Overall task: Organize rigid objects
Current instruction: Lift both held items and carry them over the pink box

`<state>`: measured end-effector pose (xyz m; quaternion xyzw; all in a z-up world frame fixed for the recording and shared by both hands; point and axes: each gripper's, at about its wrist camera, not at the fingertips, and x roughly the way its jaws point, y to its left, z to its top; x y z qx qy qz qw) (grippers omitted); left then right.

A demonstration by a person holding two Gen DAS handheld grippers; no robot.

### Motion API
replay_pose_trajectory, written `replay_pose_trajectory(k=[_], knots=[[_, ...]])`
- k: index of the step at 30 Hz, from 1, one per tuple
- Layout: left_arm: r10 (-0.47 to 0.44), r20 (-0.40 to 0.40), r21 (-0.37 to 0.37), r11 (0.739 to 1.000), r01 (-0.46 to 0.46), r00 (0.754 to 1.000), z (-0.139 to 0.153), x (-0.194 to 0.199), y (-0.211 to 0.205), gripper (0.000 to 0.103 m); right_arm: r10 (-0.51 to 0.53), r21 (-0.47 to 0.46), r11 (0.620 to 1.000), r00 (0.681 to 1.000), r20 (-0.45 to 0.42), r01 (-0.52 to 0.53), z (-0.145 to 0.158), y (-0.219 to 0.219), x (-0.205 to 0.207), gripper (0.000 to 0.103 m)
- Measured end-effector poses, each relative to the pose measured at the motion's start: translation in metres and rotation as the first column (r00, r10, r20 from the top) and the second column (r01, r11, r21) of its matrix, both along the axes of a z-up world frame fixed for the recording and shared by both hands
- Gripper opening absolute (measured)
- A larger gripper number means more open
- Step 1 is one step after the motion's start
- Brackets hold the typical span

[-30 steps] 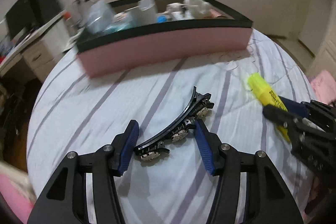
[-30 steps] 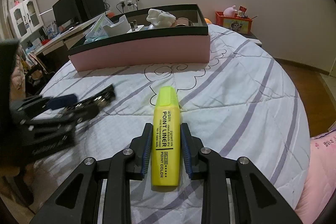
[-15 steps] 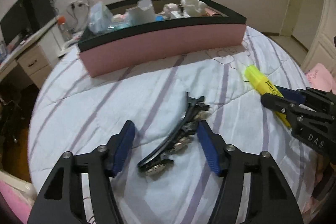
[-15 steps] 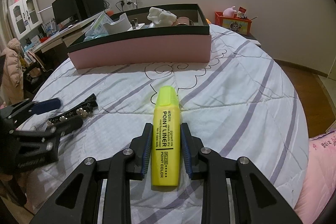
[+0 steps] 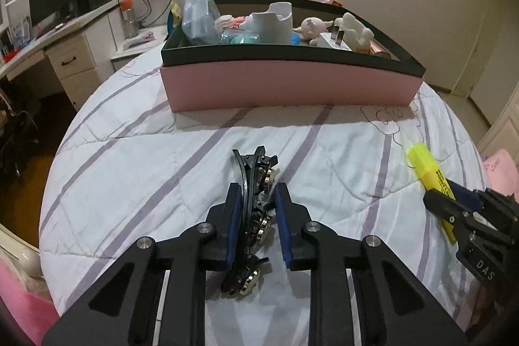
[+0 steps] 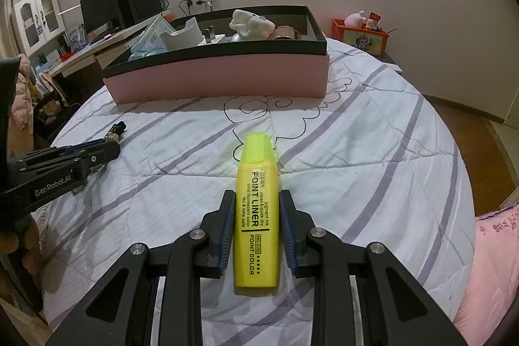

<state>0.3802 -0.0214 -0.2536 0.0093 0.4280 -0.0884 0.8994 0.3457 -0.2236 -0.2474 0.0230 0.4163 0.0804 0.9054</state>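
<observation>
Left wrist: left gripper (image 5: 258, 203) clenched on clip (image 5: 254, 200), lengthwise between fingers; right gripper (image 6: 257, 213) grasps highlighter (image 6: 258, 200); box (image 5: 292, 83) ahead.

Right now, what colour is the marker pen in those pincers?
Fluorescent yellow highlighter with black lettering, clearest in the right wrist view.

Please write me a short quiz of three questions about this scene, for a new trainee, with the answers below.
1. True or false: the yellow highlighter already lies inside the pink box.
2. What is between the pads of the left gripper? A) a spoon B) a black hair clip C) a battery
3. Fill in: the right gripper is shut on the ____.

Key:
1. False; it lies on the striped bedcover, in front of the box.
2. B, the black hair clip.
3. highlighter
</observation>
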Motion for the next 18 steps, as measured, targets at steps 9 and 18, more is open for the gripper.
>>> replay_pose_trajectory(k=[9, 18], knots=[[-0.020, 0.010, 0.017, 1.000, 0.019, 1.000, 0.001, -0.004, -0.004, 0.019, 0.020, -0.077, 0.997, 1.000, -0.015, -0.021, 0.000, 0.011, 0.011, 0.027], [-0.017, 0.059, 0.084, 0.996, 0.012, 0.998, 0.008, -0.014, -0.012, 0.019, 0.031, -0.118, 0.993, 1.000, -0.003, -0.031, 0.001, 0.013, 0.009, 0.027]])
